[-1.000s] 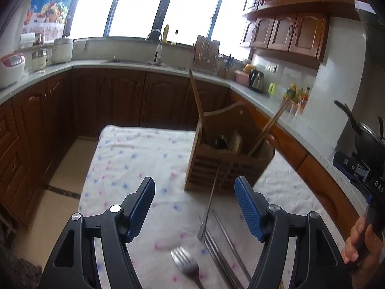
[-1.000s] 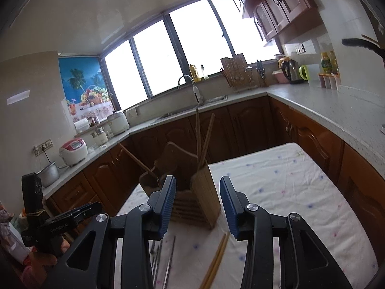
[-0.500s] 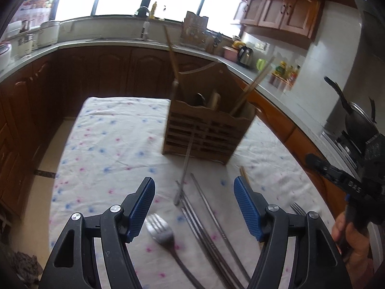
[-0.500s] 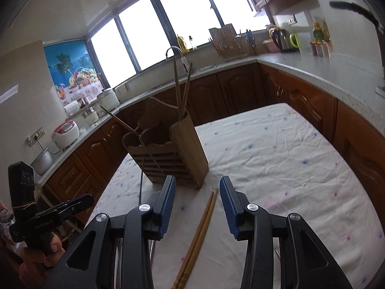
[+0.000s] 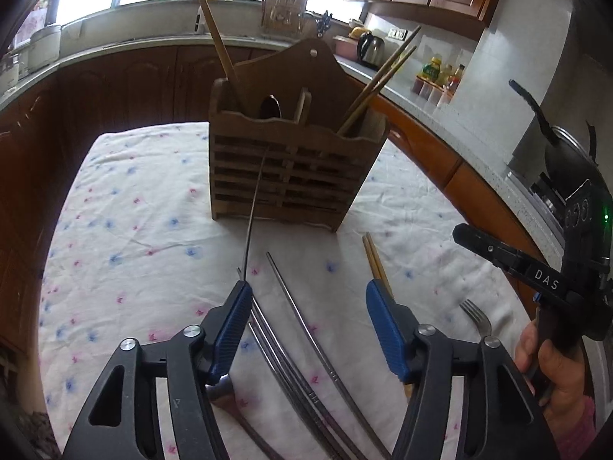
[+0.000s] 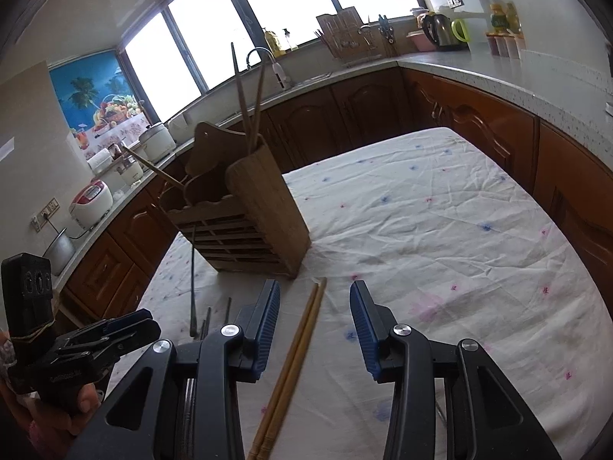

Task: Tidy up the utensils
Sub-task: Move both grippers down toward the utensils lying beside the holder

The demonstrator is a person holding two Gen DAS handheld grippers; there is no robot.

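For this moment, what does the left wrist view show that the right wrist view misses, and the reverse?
Only the left wrist view shows the fork near the table's right side, the spoon inside the wooden holder, and the black pan on the stove.

Only the right wrist view shows the rice cooker and the fruit poster.

Both show the holder, the wooden chopsticks and metal chopsticks lying on the tablecloth, and both grippers, left gripper and right gripper, open.

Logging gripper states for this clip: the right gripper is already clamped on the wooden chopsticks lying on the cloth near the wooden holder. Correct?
Not quite. In the right wrist view the right gripper is open: the wooden chopsticks lie on the cloth between its pads, untouched. They do lie near the wooden holder.
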